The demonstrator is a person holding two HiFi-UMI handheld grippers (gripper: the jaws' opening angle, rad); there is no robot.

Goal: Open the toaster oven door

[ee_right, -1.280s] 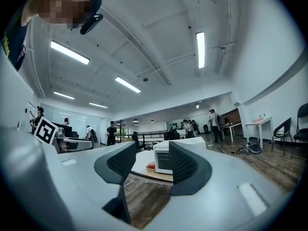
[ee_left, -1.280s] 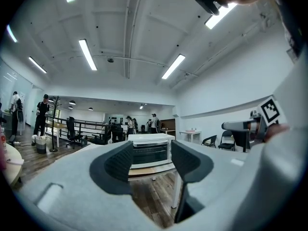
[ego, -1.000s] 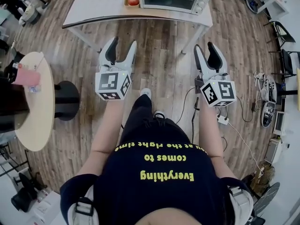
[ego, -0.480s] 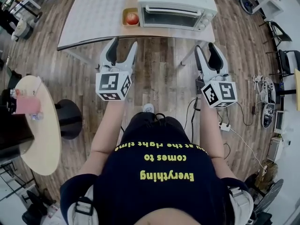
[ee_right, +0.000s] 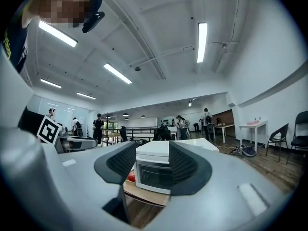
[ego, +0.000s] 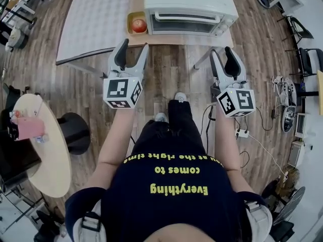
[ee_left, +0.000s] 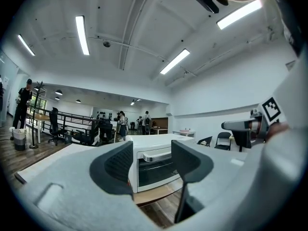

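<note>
The toaster oven stands at the near edge of the counter, its door shut and facing the person, with the bar handle running along the door's top. Just beside the oven's left wall sits a small dish holding a red fruit, also close to the counter's front edge. Both grippers are held over the wooden floor, short of the counter edge and touching nothing. The left gripper has its jaws spread wide; in the left gripper view the oven shows far off through the gap, nothing between the pads. The right gripper is likewise spread and empty, and the right gripper view frames the oven and the fruit between its jaws at a distance. Open floor lies between the person and the counter. A round table stands well off to the left, and cables with a power strip lie on the floor near the person's right side.
</note>
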